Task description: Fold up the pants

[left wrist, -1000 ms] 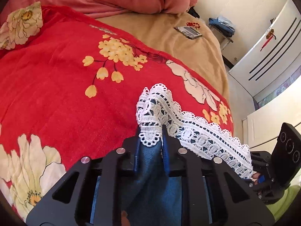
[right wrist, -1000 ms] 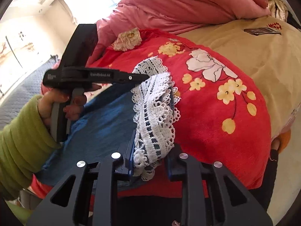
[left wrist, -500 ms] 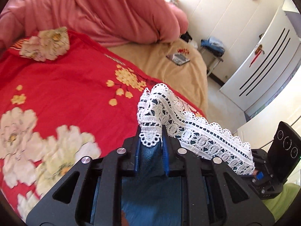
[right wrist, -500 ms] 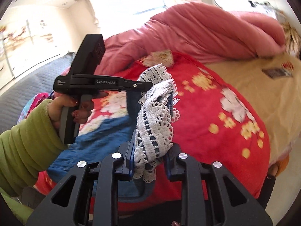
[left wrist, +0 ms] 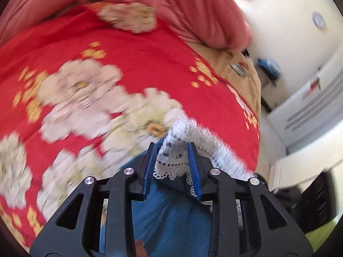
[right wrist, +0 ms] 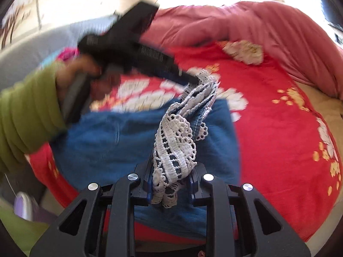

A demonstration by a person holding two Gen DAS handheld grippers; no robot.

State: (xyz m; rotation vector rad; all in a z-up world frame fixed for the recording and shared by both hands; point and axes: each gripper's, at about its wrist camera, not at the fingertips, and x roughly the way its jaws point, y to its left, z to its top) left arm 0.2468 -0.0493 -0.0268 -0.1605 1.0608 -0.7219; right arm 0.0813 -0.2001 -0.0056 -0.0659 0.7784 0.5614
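We see a bed (right wrist: 278,128) under a red flowered cover (left wrist: 139,68), with a pink quilt (right wrist: 268,27) bunched along its far side and a tan sheet (left wrist: 244,79) bare toward one far corner, where a small flat packet (left wrist: 240,68) lies (too blurred to read). The blue pants (right wrist: 120,141) lie over the near edge of the bed, their white lace hem (right wrist: 178,145) lifted off the cover and strung between both tools. The right gripper (right wrist: 170,182) clamps one bunched end of that lace, its pads pressed on the cloth. The left gripper (left wrist: 172,167), held by a hand (right wrist: 85,75) in a green sleeve (right wrist: 27,111), has just been opening its jaws; the lace still sits between them, but we cannot tell whether the pads still press it. No container shows in either view.
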